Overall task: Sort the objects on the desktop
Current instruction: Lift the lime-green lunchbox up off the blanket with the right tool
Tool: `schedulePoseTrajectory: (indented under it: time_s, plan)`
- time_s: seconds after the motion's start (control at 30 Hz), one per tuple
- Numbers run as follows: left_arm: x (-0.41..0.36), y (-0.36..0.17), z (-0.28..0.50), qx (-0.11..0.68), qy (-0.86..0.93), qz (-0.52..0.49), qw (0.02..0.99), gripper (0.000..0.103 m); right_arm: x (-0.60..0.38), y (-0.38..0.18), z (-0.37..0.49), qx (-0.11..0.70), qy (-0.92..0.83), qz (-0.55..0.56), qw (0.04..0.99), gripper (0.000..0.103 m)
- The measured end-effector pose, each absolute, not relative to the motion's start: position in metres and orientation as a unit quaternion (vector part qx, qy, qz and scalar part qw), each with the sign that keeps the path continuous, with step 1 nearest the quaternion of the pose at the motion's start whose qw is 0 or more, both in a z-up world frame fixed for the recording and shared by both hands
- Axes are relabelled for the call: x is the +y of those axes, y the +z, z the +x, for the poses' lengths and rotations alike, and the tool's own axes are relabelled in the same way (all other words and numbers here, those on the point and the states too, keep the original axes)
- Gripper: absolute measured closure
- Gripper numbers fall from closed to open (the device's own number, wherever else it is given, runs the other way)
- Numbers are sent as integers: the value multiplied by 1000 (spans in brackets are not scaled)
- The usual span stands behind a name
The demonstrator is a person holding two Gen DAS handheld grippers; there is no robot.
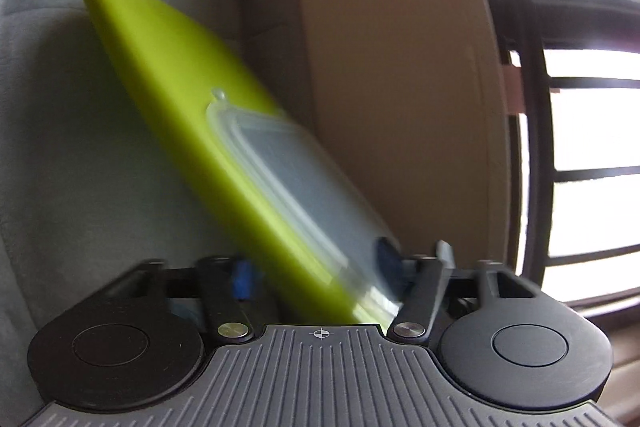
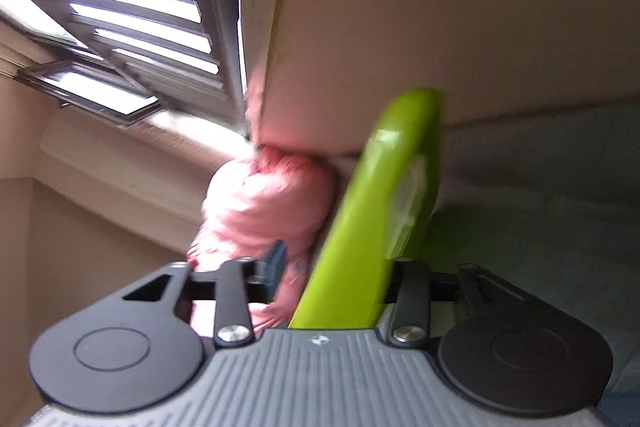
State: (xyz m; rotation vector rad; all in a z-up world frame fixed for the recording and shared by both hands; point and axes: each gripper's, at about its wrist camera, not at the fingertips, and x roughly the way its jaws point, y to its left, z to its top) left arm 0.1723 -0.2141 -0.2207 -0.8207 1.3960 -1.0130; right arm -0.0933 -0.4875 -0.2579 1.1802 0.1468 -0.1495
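- The left gripper [image 1: 316, 275] pinches the near end of a lime-green case [image 1: 192, 131]: one blue pad [image 1: 242, 279] sits against the green side, and the other pad [image 1: 390, 259] against the clear lid [image 1: 296, 183] fastened on the case's face.
- From the jaws the case runs away and up to the left, tilted, its rounded far end against a grey cloth surface [image 1: 60, 147].
- A small nub sticks out at the far rim of the clear lid.
- Right of the case stands a tan panel [image 1: 400, 67]; beyond it, a window [image 1: 592, 127] with dark bars.
- The right gripper [image 2: 332, 275] has the same green case [image 2: 360, 227] between its fingers, but the jaws stand spread: the left blue pad [image 2: 276, 263] is clear of the case, with a gap between them. Whether the right finger touches the case cannot be told, since the case hides it.
- In this view the case stands on edge, leaning up to the right, with a pale patch on its right face.
- Just left of the case, behind the blue pad, is a blurred pink tufted thing [image 2: 268, 199]; what it is cannot be told.
- Above are the tan panel [image 2: 480, 27] and the grey cloth [image 2: 540, 187]; a barred window [image 2: 132, 19] lies upper left.
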Motion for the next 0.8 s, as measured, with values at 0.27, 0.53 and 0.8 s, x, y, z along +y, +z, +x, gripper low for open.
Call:
schedulePoseTrajectory:
  time_s: [0.27,0.53,0.8]
  plan:
    - [-190,-225,176,588,-395,-388,590,12,-453,-255,-59,61,-108,588,800,67]
    - [-135,-229,179,573,-357,-470,569,4,-458,-207,-49,89,-116,565,812,72]
    - [-94,-222,160,546,-349,-513,564,0,-441,-138,-69,40,-37,580,813,74]
